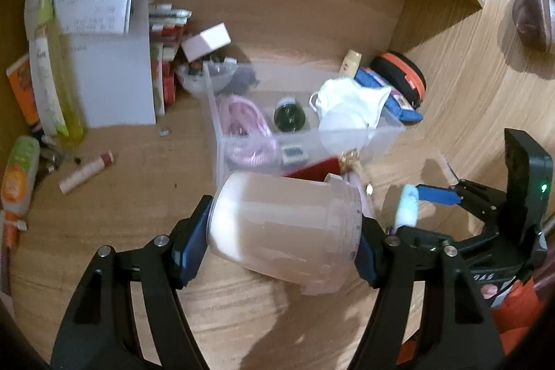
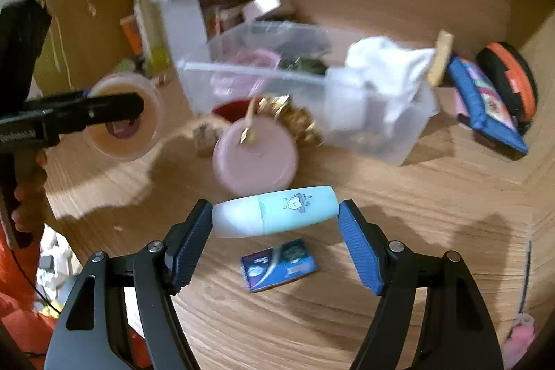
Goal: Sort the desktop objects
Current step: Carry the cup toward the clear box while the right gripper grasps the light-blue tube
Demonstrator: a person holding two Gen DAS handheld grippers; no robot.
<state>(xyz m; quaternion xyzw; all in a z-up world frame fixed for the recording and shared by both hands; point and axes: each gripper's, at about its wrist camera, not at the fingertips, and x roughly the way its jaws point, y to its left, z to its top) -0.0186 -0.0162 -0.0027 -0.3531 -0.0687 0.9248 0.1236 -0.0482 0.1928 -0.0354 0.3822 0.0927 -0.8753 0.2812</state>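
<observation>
Here, left wrist view: left gripper [image 1: 282, 233] spread wide and clamped on a translucent pinkish cup [image 1: 277, 231], blue pads pressed to its base and its rim; cup lying sideways, lifted clear of the wooden desk [image 1: 138, 214]. Beyond it, clear plastic bin [image 1: 388, 130] holding a pink coiled cord [image 1: 244, 127], a dark round jar [image 1: 290, 116] and a white cloth [image 1: 350, 104]. At right, right gripper [image 1: 421, 196] with a pale blue object at its tip.

Right wrist view: right gripper [image 2: 275, 224] spread wide, clamped end to end on a light blue highlighter [image 2: 274, 212], held crosswise above the desk; right pad contact slightly unclear. Below, small blue packet [image 2: 279, 264] flat on the desk. Ahead, pink round lid [image 2: 256, 155] just before the bin. At left, left gripper with the cup, open mouth toward the camera.
</observation>
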